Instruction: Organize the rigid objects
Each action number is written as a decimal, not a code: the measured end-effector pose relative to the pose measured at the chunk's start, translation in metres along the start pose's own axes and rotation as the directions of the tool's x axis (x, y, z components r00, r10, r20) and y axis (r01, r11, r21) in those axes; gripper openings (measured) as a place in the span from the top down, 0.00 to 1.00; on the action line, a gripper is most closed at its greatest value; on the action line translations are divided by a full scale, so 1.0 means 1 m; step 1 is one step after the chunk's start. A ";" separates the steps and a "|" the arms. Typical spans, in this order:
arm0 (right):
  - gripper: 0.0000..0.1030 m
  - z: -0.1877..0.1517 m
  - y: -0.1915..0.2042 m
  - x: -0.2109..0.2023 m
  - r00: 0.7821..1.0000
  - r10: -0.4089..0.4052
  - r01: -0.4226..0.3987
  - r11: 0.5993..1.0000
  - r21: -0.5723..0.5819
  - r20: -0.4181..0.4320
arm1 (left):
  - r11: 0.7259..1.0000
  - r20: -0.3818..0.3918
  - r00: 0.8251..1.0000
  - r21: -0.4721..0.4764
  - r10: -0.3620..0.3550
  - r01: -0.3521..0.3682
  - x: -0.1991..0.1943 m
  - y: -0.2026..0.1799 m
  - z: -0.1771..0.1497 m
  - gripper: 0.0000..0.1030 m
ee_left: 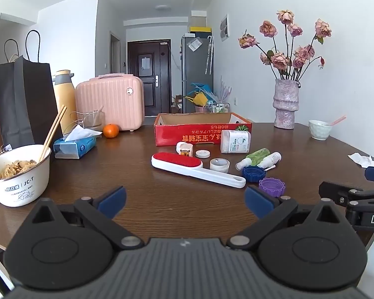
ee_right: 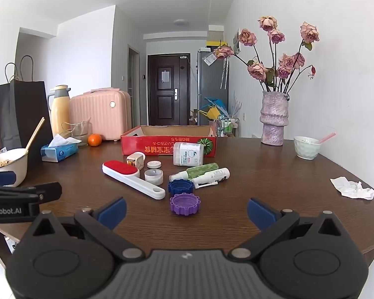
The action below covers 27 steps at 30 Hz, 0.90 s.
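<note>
Both your tongs, left [ee_left: 184, 199] and right [ee_right: 185, 210], hang spread and empty. Purple cap [ee_right: 185, 203] lies on the table [ee_right: 261, 174] nearest: probably light, stiff; pinch across its ridged rim.

Bare table [ee_right: 274, 186] fills the lower middle of both views, between each wide-spread claw and the clutter. Mid-frame, the lint brush [ee_right: 132, 177], blue cap [ee_right: 180, 186], purple cap [ee_right: 185, 203] and two spray bottles [ee_right: 207, 173] crowd the approach to the red box [ee_right: 168, 144]. Right of centre lies open wood up to the crumpled tissue [ee_right: 351, 188]; the noodle bowl [ee_left: 18, 174] blocks the left.
</note>
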State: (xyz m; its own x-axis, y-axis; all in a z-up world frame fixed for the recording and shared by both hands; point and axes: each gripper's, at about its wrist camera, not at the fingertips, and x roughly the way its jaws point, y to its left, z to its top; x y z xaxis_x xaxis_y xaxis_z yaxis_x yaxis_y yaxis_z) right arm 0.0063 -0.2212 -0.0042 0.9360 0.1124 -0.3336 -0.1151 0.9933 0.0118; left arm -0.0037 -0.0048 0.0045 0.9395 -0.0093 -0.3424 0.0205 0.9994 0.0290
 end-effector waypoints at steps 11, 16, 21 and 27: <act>0.00 0.000 0.001 -0.001 1.000 0.000 0.000 1.000 -0.001 0.000 | 1.000 0.009 1.000 0.000 -0.002 0.002 0.000 0.005 -0.001 0.00; 0.00 0.000 0.001 -0.001 1.000 0.000 0.000 1.000 -0.001 0.000 | 1.000 0.010 1.000 0.000 -0.001 0.001 0.000 0.005 -0.001 0.00; 0.00 0.000 0.001 -0.002 1.000 0.000 0.000 1.000 -0.002 0.001 | 1.000 0.010 1.000 -0.001 -0.001 0.001 0.000 0.005 -0.001 0.00; 0.00 0.000 0.001 -0.002 1.000 0.001 -0.001 1.000 -0.002 0.002 | 1.000 0.012 1.000 0.000 0.000 0.000 0.000 0.005 0.000 0.00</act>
State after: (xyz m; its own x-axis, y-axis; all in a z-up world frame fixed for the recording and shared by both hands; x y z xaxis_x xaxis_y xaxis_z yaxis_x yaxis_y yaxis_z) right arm 0.0048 -0.2208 -0.0035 0.9365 0.1133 -0.3320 -0.1167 0.9931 0.0099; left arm -0.0038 0.0006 0.0043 0.9434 -0.0100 -0.3314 0.0207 0.9994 0.0288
